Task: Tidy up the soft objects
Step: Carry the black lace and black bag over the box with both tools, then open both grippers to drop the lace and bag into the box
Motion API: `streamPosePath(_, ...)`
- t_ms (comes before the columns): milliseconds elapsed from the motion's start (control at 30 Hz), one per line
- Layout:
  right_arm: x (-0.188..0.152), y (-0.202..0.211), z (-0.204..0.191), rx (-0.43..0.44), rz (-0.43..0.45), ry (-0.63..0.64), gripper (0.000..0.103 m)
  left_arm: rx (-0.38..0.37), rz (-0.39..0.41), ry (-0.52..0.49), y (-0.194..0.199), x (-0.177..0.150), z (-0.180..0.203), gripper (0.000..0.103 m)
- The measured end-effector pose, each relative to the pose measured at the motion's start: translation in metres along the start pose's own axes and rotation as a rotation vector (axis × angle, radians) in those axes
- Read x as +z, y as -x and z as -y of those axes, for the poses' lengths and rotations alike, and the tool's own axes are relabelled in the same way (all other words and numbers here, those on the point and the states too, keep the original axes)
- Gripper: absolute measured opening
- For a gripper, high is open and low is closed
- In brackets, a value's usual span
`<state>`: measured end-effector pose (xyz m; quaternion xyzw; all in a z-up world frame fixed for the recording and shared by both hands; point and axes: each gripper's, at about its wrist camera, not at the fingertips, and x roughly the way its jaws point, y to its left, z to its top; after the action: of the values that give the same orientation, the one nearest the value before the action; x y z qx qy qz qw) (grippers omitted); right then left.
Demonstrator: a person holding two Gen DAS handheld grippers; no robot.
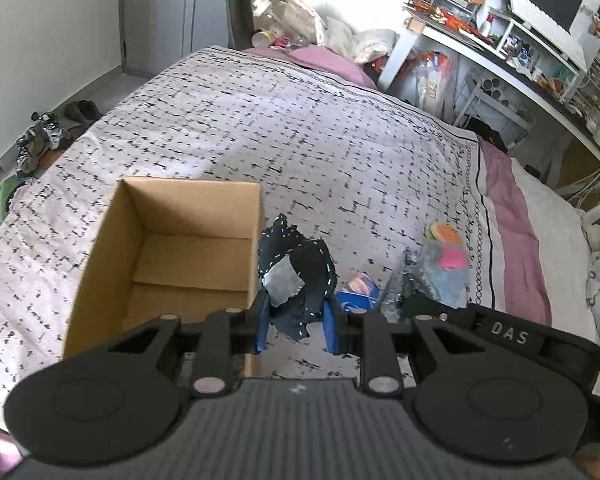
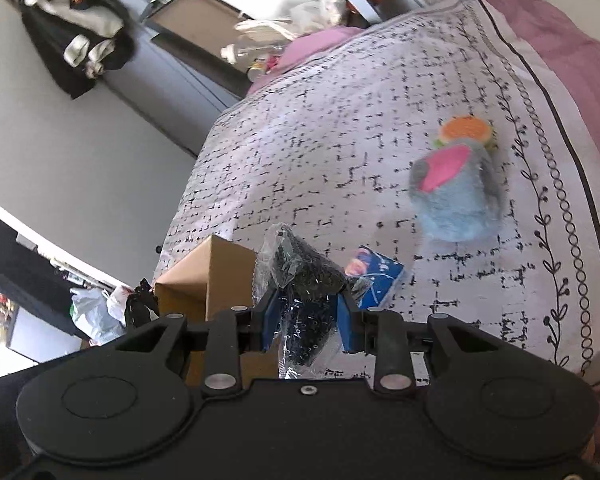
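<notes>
We hold a dark navy cloth [image 1: 300,276] with white stitching and a grey patch, clamped between the blue pads of our left gripper [image 1: 296,326], lifted just beside the right wall of one open cardboard box [image 1: 164,256] on the bed. Our right gripper [image 2: 306,320] is closed on a clear plastic bag of dark fabric [image 2: 304,284], raised above the bedspread [image 1: 300,128], with the box corner [image 2: 208,276] just to its left.

Three more soft things lie on the patterned bedspread: a blue packet [image 2: 378,278] just beyond the right gripper's fingers, a grey-blue plush with a pink patch [image 2: 456,196] farther out, and an orange-and-green plush [image 2: 466,130] touching it behind. In the left view the packet [image 1: 360,286] sits beside the cloth, and the right gripper's black body [image 1: 500,332] stands in front of the plush [image 1: 448,264].

A cluttered white desk [image 1: 500,52] flanks the bed; two pairs of shoes [image 1: 48,136] sit on the floor.
</notes>
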<state>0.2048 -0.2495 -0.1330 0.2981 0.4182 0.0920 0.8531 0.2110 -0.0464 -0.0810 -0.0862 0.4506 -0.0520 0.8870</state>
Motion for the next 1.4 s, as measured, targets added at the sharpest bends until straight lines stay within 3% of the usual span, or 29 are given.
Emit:
streamPosePath(433, -0.004, -0.004, -0.043, -0.024, 0.012, 0.094, 0.030, 0.015, -0.017, 0.069, -0.012, -0.002, -0.060, 0.027)
streamPosePath(833, -0.017, -0.031, -0.098, -0.136, -0.001, 0.251, 0.030, -0.002, -0.048, 0.121, -0.036, -0.005, -0.102, 0.031)
streamPosePath(1133, -0.025, -0.045, -0.129, -0.174, 0.000, 0.296, 0.031, -0.036, -0.063, 0.173, -0.037, -0.002, -0.132, 0.047)
streamPosePath(1400, -0.035, -0.059, -0.156, -0.173, -0.025, 0.346, 0.031, -0.061, -0.049, 0.195, -0.025, 0.001, -0.152, 0.051)
